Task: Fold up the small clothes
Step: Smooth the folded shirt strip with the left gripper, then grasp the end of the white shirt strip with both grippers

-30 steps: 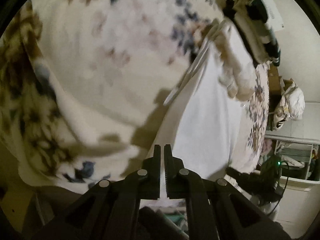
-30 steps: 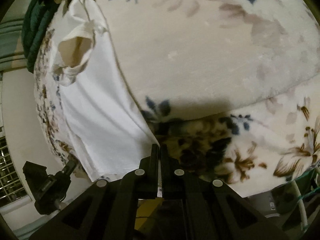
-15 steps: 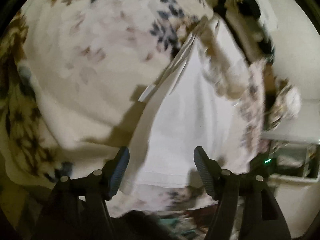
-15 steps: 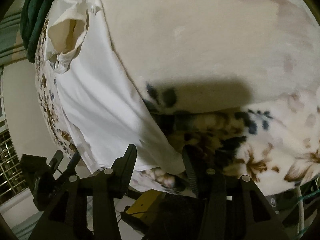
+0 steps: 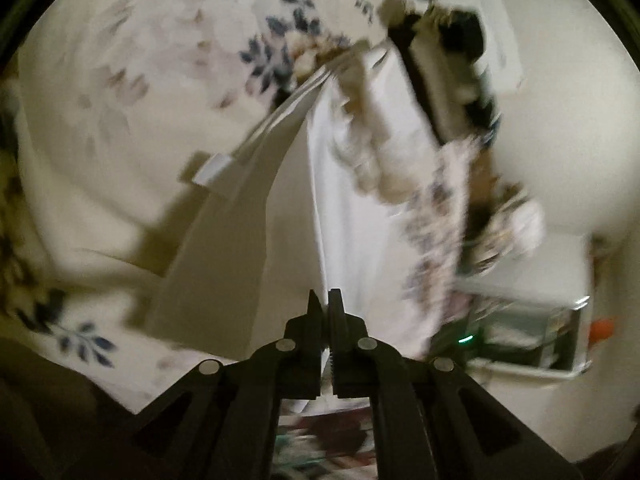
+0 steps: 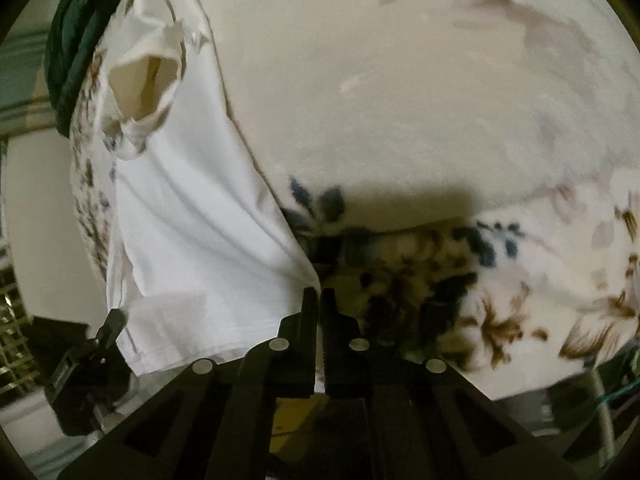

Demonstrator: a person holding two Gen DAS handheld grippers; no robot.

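Observation:
A small white shirt [image 5: 352, 216] lies on a cream floral blanket [image 5: 132, 128]. My left gripper [image 5: 325, 300] is shut on the shirt's bottom hem, and the near part of the cloth lifts into a ridge. In the right wrist view the same white shirt [image 6: 188, 232] stretches away to its neck opening at the upper left. My right gripper [image 6: 319, 296] is shut on the shirt's other bottom corner, at the blanket's near edge. The left gripper's black body [image 6: 88, 376] shows at the lower left there.
A dark green garment [image 6: 68, 52] and a black-and-white pile of clothes [image 5: 452, 76] lie beyond the shirt's far end. A white shelf unit with a green light [image 5: 520, 332] stands beside the bed. The blanket [image 6: 400, 100] spreads wide to the right.
Both grippers were shut a second ago, opened half a second ago, and have shut again on the shirt's bottom hem. The left side of the hem has risen off the blanket.

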